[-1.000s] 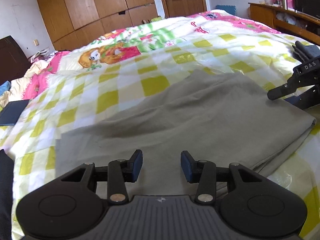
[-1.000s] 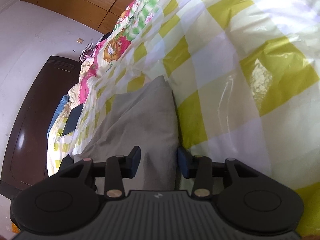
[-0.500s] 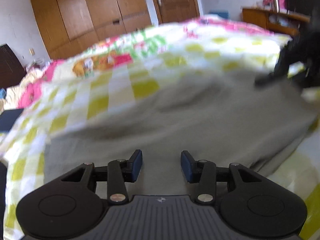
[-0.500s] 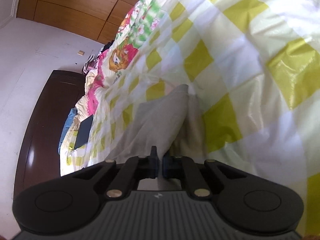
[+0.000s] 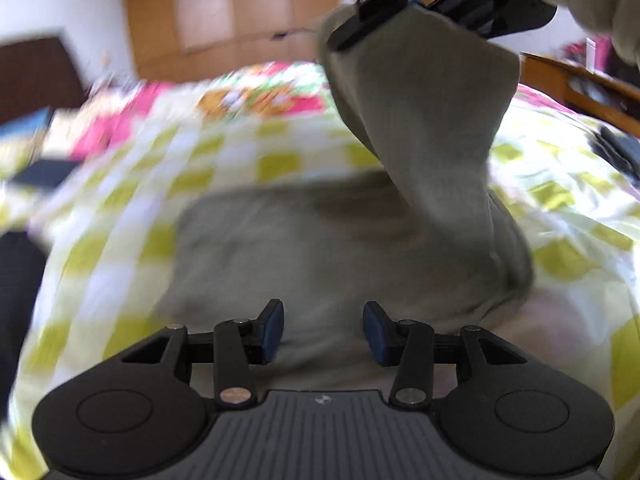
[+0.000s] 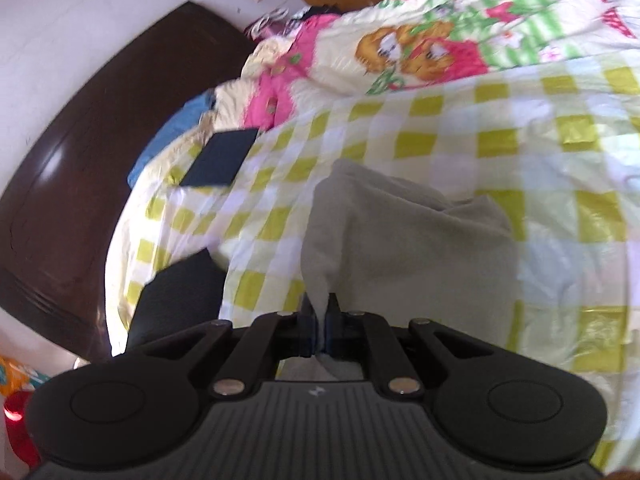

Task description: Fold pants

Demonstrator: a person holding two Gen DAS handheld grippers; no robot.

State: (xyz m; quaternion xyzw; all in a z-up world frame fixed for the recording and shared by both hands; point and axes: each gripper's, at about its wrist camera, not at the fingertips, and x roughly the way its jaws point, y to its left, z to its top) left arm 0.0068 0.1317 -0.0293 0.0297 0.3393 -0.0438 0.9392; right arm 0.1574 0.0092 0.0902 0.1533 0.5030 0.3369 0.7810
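- Pants [image 5: 360, 248], grey, lie on the checked bed [image 5: 280, 160], one end lifted.
- Right gripper [image 6: 319, 330] is clamped on that raised end.
- Left gripper [image 5: 323, 330], fingers apart, hovers above the flat part.

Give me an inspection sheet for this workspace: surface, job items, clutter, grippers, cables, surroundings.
Surface: bed with yellow-checked cover.
Job's things: grey pants, one end lifted, rest lying on bed.
Clutter: dark flat item near pink bedding.
Grippers: right gripper shut on pants; left gripper open above pants, holding nothing.
Cables: nothing seen.
Surroundings: wooden wardrobe, dark headboard.
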